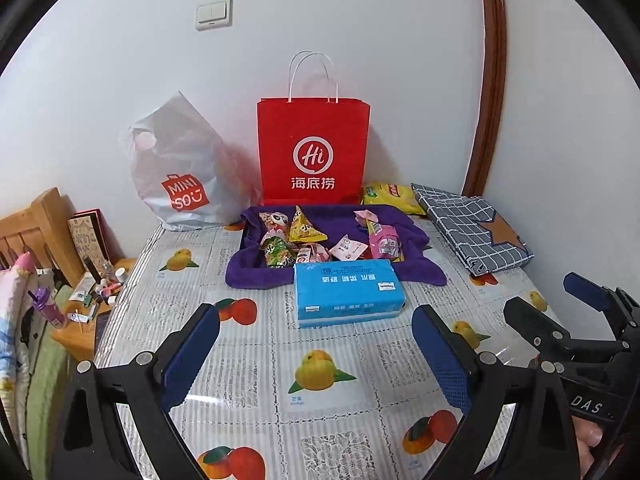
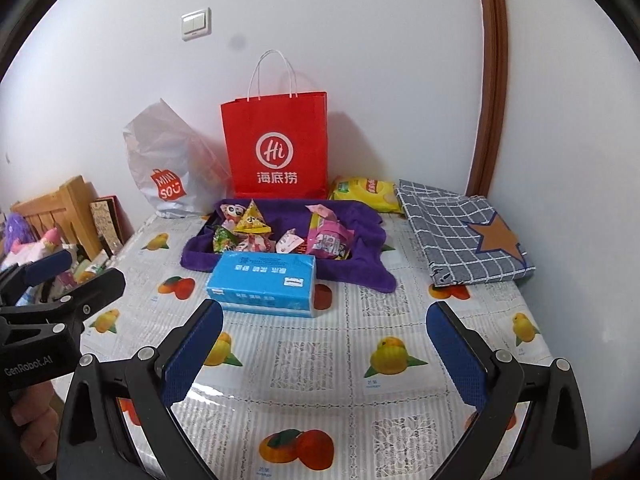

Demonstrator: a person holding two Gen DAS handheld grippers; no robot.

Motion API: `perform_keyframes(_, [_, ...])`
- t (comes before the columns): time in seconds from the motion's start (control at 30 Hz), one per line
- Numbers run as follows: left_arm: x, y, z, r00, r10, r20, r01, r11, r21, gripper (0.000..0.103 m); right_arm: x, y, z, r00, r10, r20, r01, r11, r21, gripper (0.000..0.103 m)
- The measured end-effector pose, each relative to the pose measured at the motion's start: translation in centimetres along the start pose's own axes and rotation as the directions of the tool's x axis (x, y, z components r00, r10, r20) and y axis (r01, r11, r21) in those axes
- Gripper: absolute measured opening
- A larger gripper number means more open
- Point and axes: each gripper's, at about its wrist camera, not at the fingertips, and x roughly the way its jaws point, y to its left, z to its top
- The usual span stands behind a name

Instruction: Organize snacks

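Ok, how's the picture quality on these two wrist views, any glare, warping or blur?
Left wrist view: strong fisheye bending of the door frame, sheen on the tablecloth, soft edges at the left. Right wrist view: same warping, a dark smudge on the wall, the red bag casting a shadow rightward.

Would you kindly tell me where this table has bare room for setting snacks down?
Free: the tablecloth between the blue tissue pack and both grippers, and left of the pack. Crowded: the back, with the purple towel of snacks, red paper bag and checked cloth.
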Motion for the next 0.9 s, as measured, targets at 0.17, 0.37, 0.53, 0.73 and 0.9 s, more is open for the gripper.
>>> perform_keyframes(0.17, [0.07, 0.24, -0.09, 1.000, 0.001, -0.002, -0.001, 1.000, -0.006, 0.097, 0.27, 0.22, -0.27, 1.000, 0.006, -0.006, -0.006, 1.000, -0.004, 0.101])
perform_keyframes(0.37, [0.12, 0.38, -0.15, 1.000, 0.005, -0.003, -0.005, 1.000, -0.005, 0.097, 0.33, 0.18, -0.37, 1.000, 0.009, -0.005, -0.009, 1.000, -0.001, 0.101])
perform_keyframes(0.53, [0.09, 0.40, -0.21, 1.000, 0.004, -0.002, -0.004, 1.000, -0.006, 0.097, 0.37, 0.20, -0.37, 1.000, 0.011, -0.004, -0.011, 1.000, -0.002, 0.101])
perform_keyframes(0.73, [0.08, 0.40, -0.20, 1.000, 0.004, -0.002, -0.004, 1.000, -0.005, 0.097, 0.26, 0.53, -0.55, 1.000, 0.013, -0.002, -0.013, 1.000, -0.008, 0.101])
perform_keyframes(0.9, [0.07, 0.38, -0.18, 1.000, 0.005, -0.004, -0.005, 1.000, -0.006, 0.097, 0.22, 0.59, -0.59, 1.000, 0.014, -0.001, -0.014, 1.000, -0.008, 0.101])
